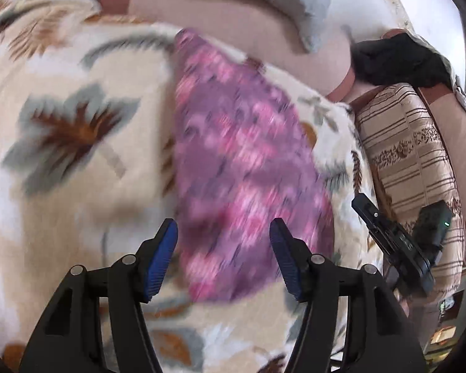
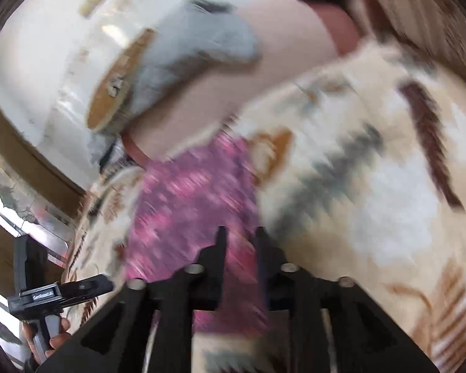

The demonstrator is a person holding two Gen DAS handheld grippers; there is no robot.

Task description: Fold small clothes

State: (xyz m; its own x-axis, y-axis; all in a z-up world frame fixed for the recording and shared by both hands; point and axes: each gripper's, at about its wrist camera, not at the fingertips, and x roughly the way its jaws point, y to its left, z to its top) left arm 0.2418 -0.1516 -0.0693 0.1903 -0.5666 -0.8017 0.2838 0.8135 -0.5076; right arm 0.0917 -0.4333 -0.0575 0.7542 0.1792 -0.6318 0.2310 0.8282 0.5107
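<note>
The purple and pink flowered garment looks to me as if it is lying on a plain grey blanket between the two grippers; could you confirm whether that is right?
Not quite: the blanket is not plain grey. The left wrist view shows it cream with grey and brown leaf patterns. The rest stands: the flowered garment lies on it, between the left gripper and the right gripper.

Soft, even daylight fills both views, with no hard shadows. Motion blur smears the purple floral garment [image 1: 242, 168] and the patterned blanket [image 1: 77, 143], worse in the right wrist view. Fisheye curvature bends the edges; dark vignette fills the corners.
</note>
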